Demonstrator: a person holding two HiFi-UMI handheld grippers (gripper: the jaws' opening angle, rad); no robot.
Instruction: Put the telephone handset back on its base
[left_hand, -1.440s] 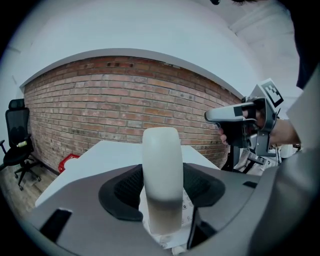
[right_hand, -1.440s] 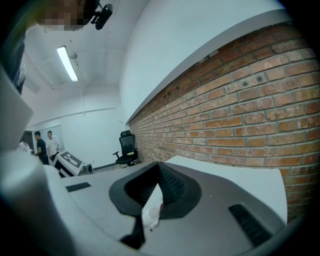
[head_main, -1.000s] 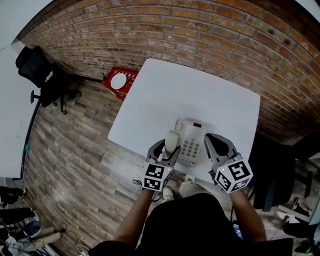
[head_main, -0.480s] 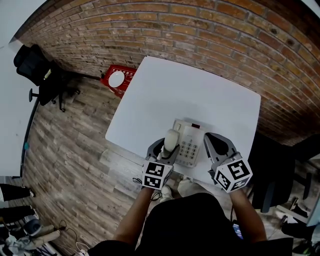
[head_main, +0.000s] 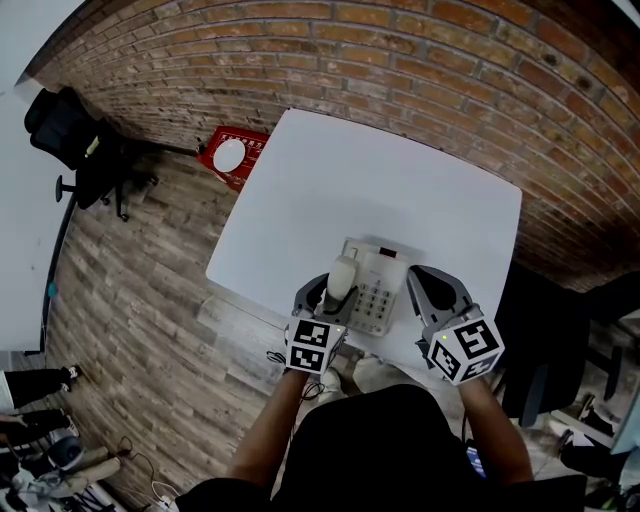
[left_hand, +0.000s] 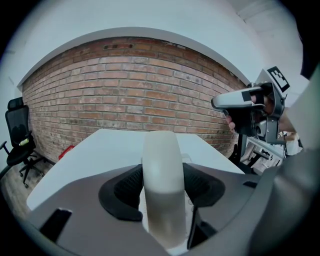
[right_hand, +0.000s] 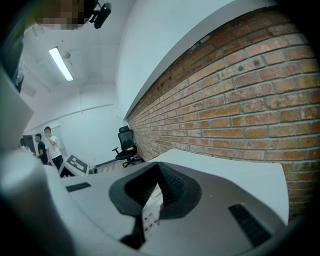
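Note:
A cream telephone base (head_main: 380, 285) with a keypad sits near the front edge of the white table (head_main: 380, 185). My left gripper (head_main: 328, 293) is shut on the cream handset (head_main: 342, 277), which stands on end just left of the base. In the left gripper view the handset (left_hand: 159, 155) fills the gap between the dark pads of my left gripper (left_hand: 162, 189). My right gripper (head_main: 428, 288) hovers at the right side of the base, shut and holding nothing. Through the slit of my right gripper (right_hand: 159, 187) a strip of the keypad (right_hand: 149, 214) shows.
A brick wall (head_main: 400, 60) runs along the table's far side. On the wooden floor to the left lie a red stand with a white disc (head_main: 234, 157) and a black office chair (head_main: 70, 130). A dark chair (head_main: 545, 340) stands at the right. Two people (right_hand: 46, 145) stand far off.
Almost nothing differs. My left gripper with the handset has shifted very slightly, and the right gripper holds its place beside the base.

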